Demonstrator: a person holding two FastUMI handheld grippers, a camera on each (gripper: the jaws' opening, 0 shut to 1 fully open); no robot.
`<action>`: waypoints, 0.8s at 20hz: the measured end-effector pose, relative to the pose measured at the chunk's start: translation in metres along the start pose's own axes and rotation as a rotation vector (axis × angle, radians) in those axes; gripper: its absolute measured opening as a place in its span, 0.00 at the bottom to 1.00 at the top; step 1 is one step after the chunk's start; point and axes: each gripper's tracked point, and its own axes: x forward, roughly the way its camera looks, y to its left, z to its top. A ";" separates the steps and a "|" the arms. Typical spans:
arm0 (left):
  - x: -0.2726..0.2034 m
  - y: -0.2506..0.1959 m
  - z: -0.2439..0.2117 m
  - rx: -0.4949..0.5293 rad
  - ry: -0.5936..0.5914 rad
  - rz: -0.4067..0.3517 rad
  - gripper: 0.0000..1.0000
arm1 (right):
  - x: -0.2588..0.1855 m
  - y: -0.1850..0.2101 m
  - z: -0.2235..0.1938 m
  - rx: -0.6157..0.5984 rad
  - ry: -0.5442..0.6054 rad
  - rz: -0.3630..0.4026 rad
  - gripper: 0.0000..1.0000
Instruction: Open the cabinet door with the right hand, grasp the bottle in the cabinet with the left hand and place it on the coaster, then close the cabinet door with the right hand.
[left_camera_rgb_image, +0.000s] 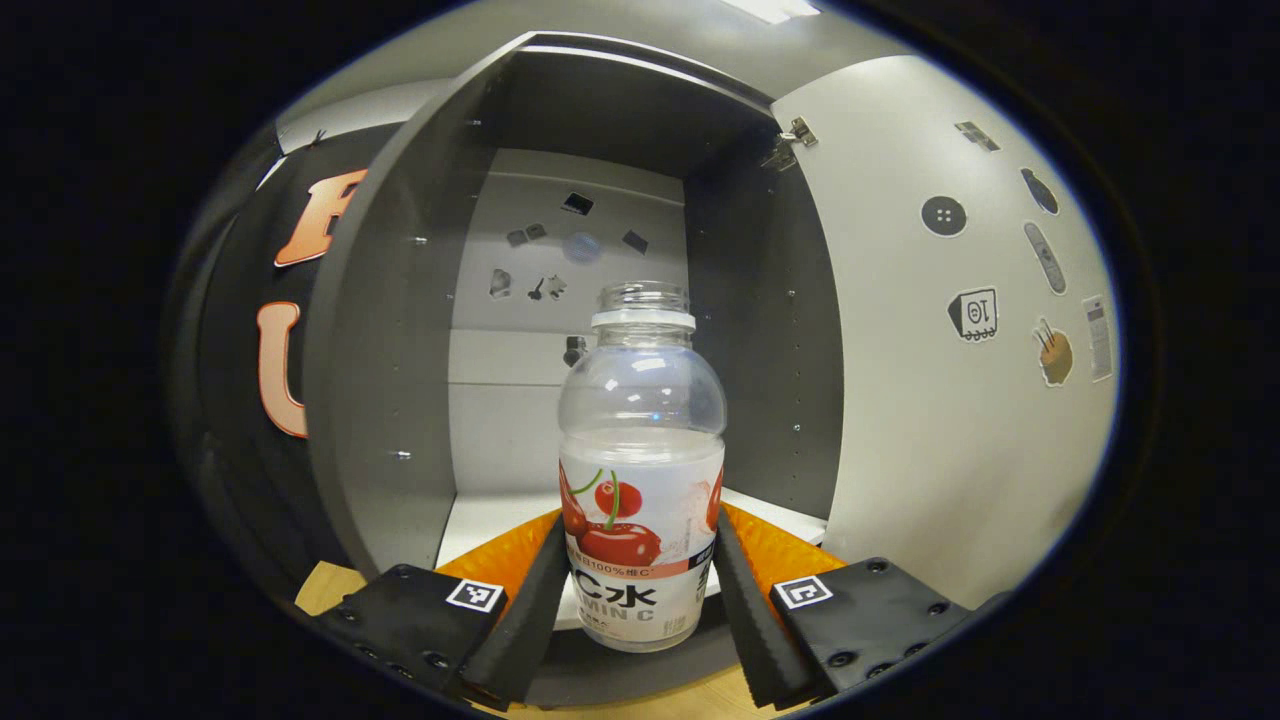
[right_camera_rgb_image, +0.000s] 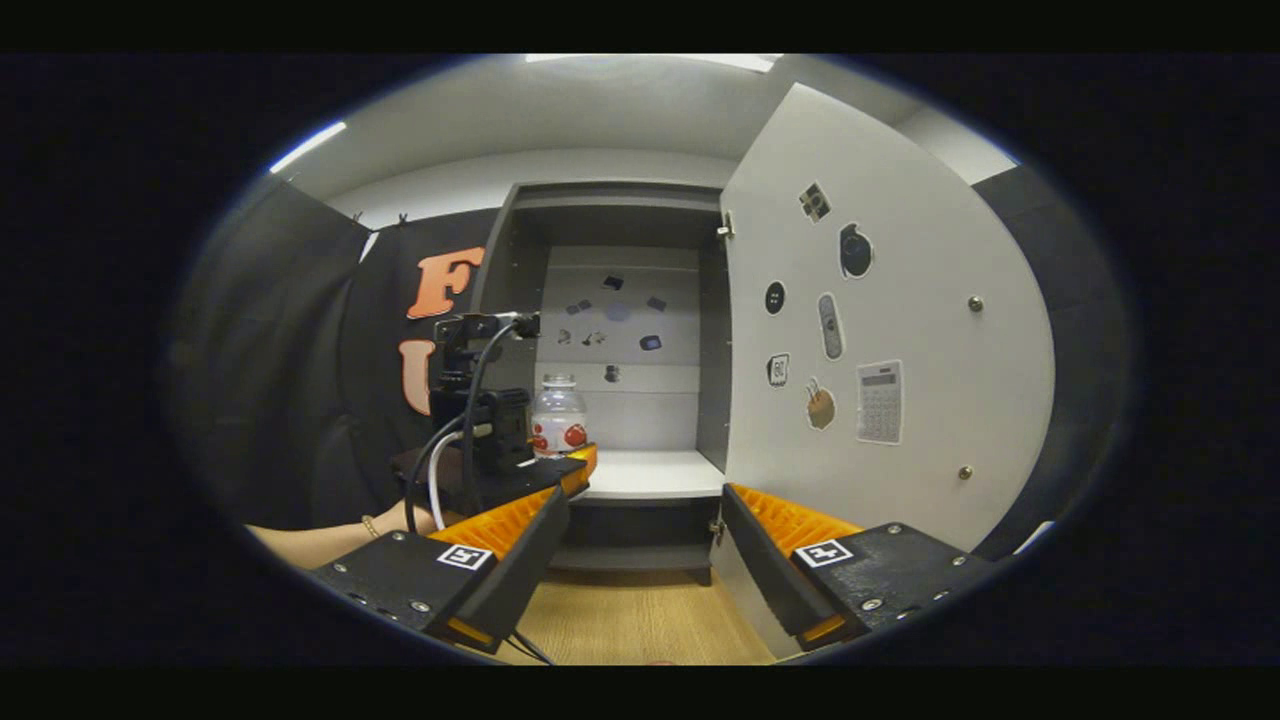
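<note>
A clear, uncapped bottle (left_camera_rgb_image: 641, 470) with a cherry label stands upright at the front edge of the grey cabinet (left_camera_rgb_image: 400, 400). My left gripper (left_camera_rgb_image: 640, 530) is shut on it, one finger pressing each side of the label. In the right gripper view the same bottle (right_camera_rgb_image: 558, 412) is at the left front of the cabinet shelf (right_camera_rgb_image: 650, 475), with its base hidden behind the left gripper (right_camera_rgb_image: 575, 465). The cabinet door (right_camera_rgb_image: 900, 300) is swung wide open to the right. My right gripper (right_camera_rgb_image: 645, 575) is open in front of the cabinet with nothing held, its right finger close to the door's lower edge.
The open door (left_camera_rgb_image: 950, 450) carries several stickers and stands as a wall on the right. A forearm (right_camera_rgb_image: 330, 540) and cables trail behind the left gripper. A wooden tabletop (right_camera_rgb_image: 640, 620) lies in front of the cabinet. Small stickers dot the cabinet's back panel (left_camera_rgb_image: 560, 250).
</note>
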 end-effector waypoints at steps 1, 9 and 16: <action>-0.007 0.004 -0.001 -0.003 0.004 0.017 0.82 | -0.005 0.004 0.000 -0.003 -0.001 0.023 0.97; -0.106 0.039 -0.030 0.022 -0.018 0.155 0.83 | -0.024 0.019 -0.021 -0.004 0.028 0.147 0.94; -0.186 0.068 -0.101 0.064 0.036 0.226 0.83 | -0.020 0.048 -0.027 0.016 0.045 0.180 0.94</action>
